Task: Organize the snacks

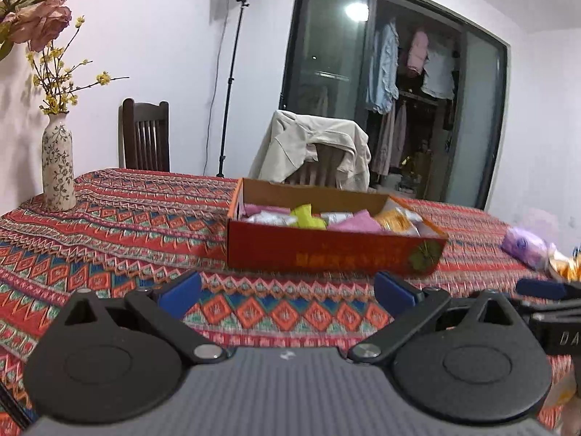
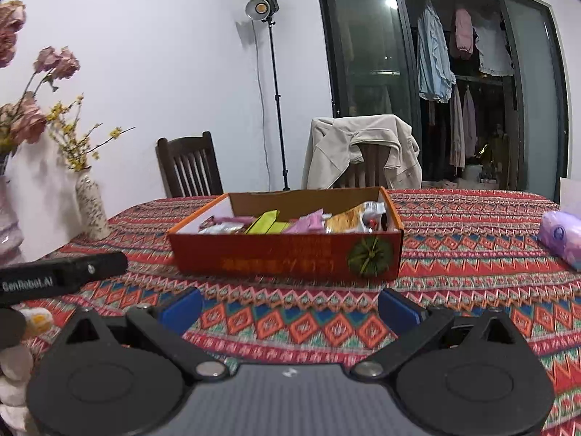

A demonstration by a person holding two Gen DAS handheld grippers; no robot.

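One red box (image 2: 287, 254) of mixed snack packets (image 2: 308, 221) sits mid-frame on the patterned tablecloth (image 2: 472, 250); one purple packet (image 2: 563, 238) lies far right. Left gripper (image 1: 287, 292) and right gripper (image 2: 288, 307) hover low, level, fingers spread wide, empty.

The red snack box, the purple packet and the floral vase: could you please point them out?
red snack box (image 2: 276, 258): right wrist view, front wall.
purple packet (image 2: 561, 236): right wrist view, middle.
floral vase (image 1: 58, 167): left wrist view, body.
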